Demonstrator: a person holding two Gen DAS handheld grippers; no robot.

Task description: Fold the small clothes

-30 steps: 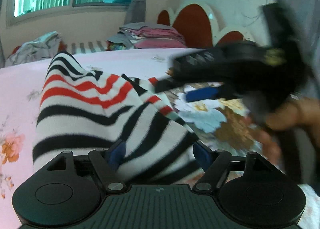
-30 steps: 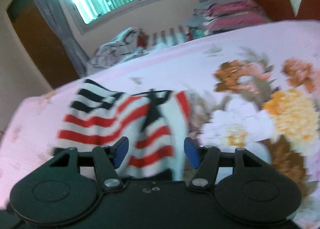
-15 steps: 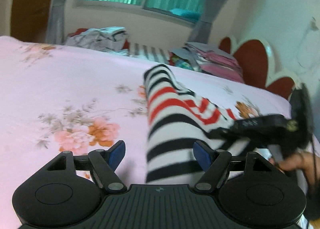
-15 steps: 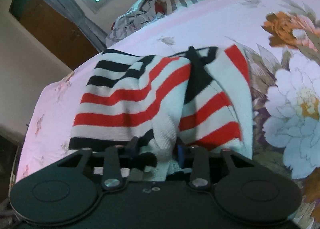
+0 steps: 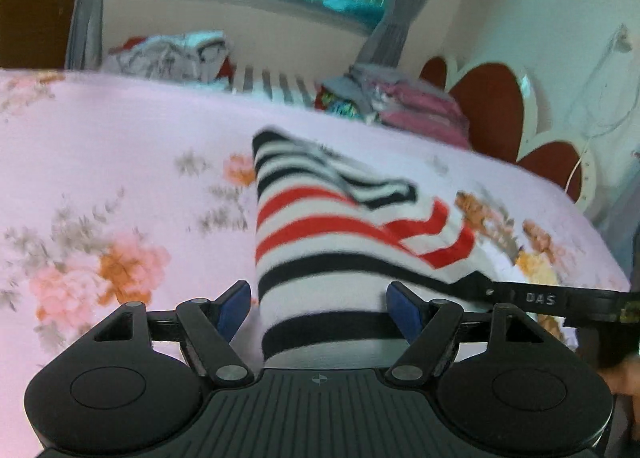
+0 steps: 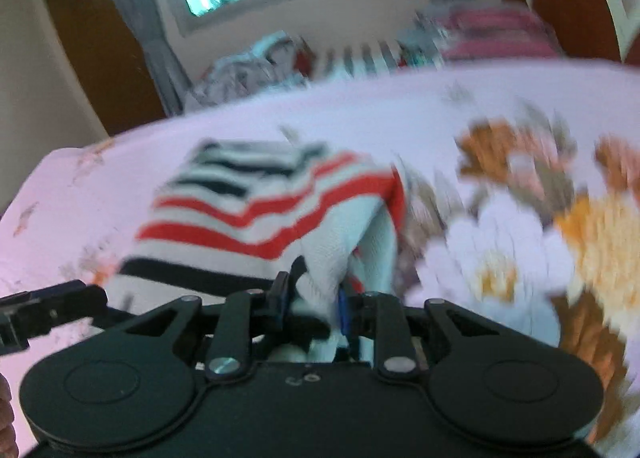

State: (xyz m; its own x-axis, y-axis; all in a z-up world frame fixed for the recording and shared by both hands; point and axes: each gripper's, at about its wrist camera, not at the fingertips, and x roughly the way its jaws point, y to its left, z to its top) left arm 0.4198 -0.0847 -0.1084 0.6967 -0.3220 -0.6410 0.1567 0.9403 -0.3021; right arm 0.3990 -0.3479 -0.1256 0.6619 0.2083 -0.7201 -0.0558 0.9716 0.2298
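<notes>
Having just closed, right gripper (image 6: pixel 312 304) now pinches the striped sweater (image 6: pixel 256 218) at its near edge. Left gripper (image 5: pixel 320 310) has swung over, open astride the sweater's near left corner, so 2nd grab looks next.

Striped garment (image 5: pixel 320 242) on pink floral bedsheet (image 5: pixel 120 162), left hand-held gripper (image 5: pixel 320 308) spread wide over its near edge

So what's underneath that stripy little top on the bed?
Around the stripy top there is only the pink flowered bedsheet, so it seems to lie straight on that. Whatever sits beneath the cloth itself is covered and cannot be seen.
</notes>
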